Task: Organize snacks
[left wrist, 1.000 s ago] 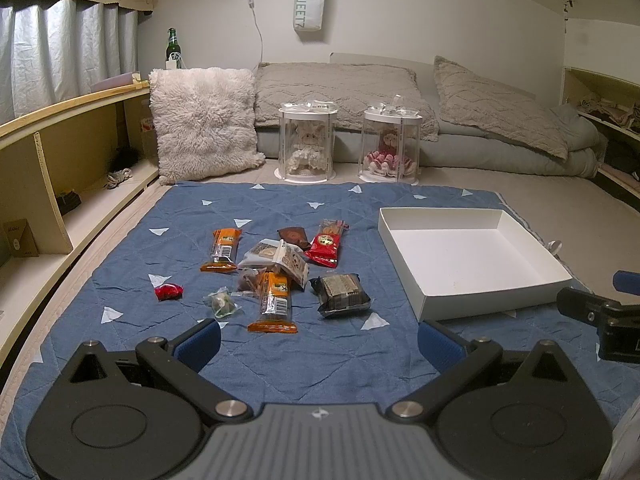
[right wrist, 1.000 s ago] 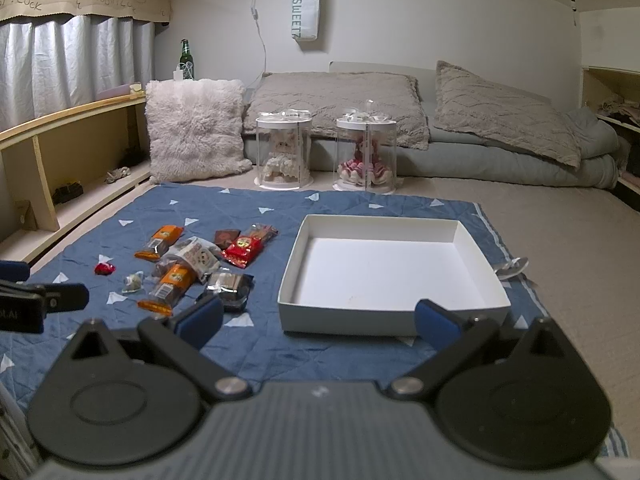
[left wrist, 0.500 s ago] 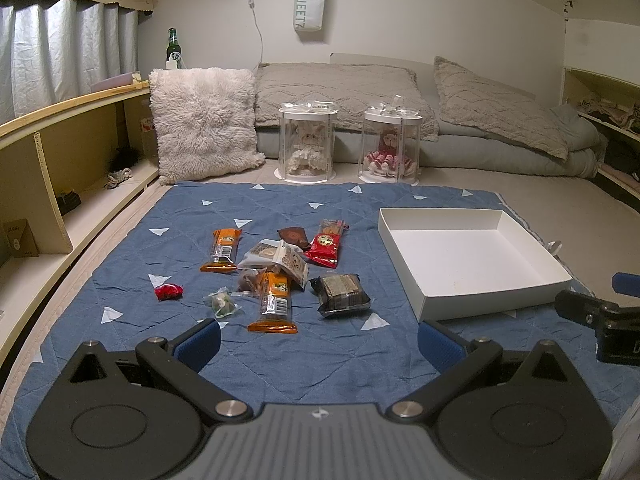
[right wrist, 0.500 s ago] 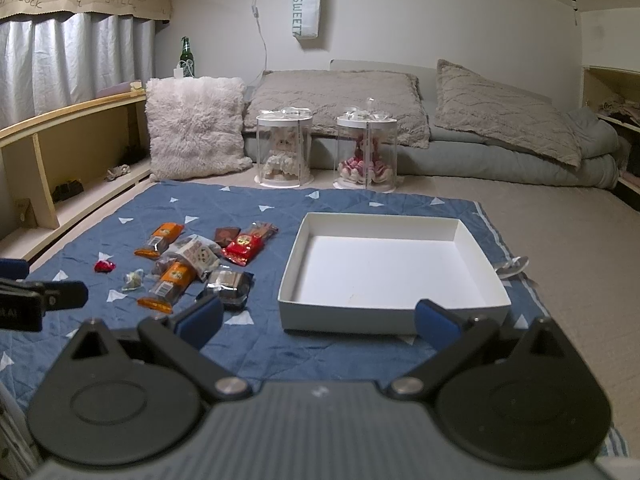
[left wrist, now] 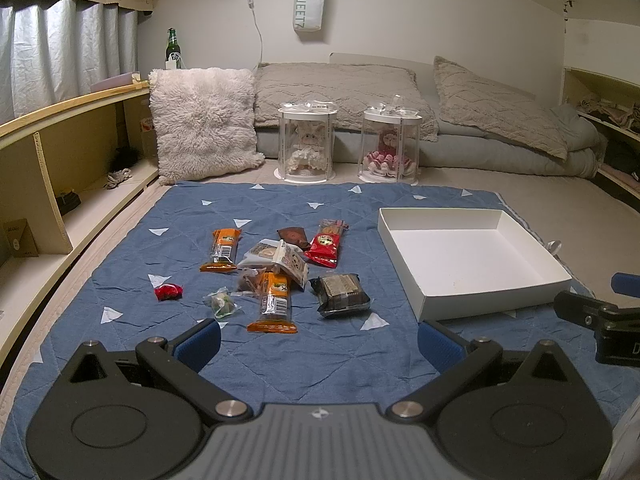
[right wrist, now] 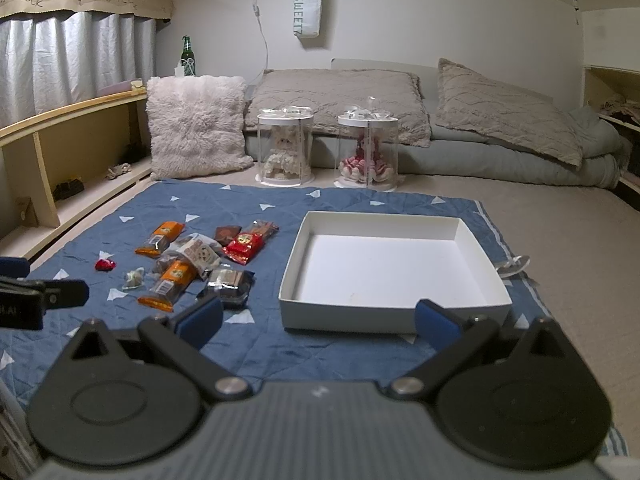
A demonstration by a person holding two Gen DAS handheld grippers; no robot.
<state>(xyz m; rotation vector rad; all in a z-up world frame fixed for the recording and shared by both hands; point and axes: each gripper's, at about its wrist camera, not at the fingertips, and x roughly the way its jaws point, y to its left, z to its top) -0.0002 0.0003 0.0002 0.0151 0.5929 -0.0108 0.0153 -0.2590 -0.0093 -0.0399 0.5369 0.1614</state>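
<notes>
On the blue mat (left wrist: 340,360), left of the empty white box (left wrist: 476,292), lie light, crinkly snack packets (left wrist: 272,300); pinch one across its middle. Left gripper (left wrist: 318,346) and right gripper (right wrist: 318,322) both hang released.

A loose cluster of wrapped snacks lies on the blue quilted mat (left wrist: 168,216): 2 orange bars, one (left wrist: 224,244) at the back left, one (left wrist: 274,302) nearest; a red packet (left wrist: 326,243); a brown packet (left wrist: 294,236); a white printed pack (left wrist: 280,256) in the middle; a dark clear-wrapped cake (left wrist: 340,294); a small red candy (left wrist: 168,292); a small greenish candy (left wrist: 222,302). Right of them sits an empty, shallow white box (left wrist: 492,294), well apart from the cluster
</notes>
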